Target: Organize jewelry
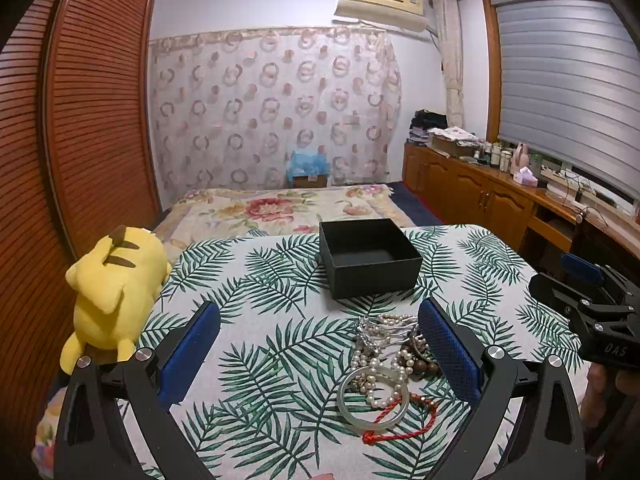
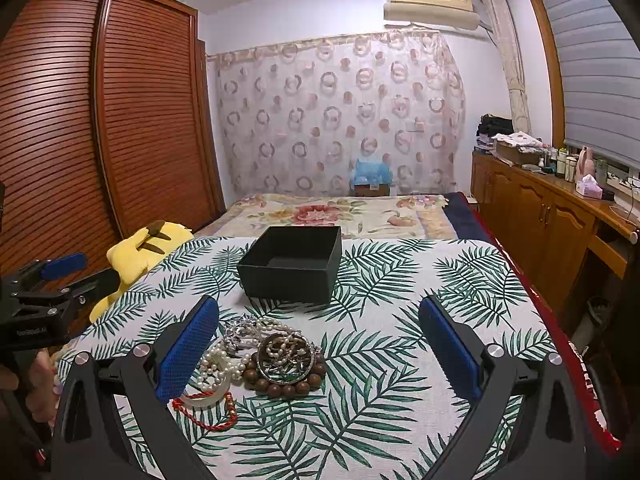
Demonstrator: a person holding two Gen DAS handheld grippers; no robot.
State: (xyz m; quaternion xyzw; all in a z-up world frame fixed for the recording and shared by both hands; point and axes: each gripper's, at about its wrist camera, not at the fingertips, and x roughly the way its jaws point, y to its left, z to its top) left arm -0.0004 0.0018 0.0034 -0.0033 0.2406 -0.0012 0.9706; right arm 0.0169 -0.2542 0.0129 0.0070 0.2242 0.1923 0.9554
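A pile of jewelry lies on the leaf-print tablecloth: pearl strands, a pale jade bangle, a red cord bracelet, brown wooden beads and silver pieces. The pile also shows in the right wrist view, with a wooden bead bracelet. An open, empty black box stands behind the pile, seen too in the right wrist view. My left gripper is open, the pile by its right finger. My right gripper is open, the pile by its left finger.
A yellow plush toy lies at the table's left edge. A bed with a floral cover is beyond the table. A wooden wardrobe stands left, a wooden sideboard with clutter right.
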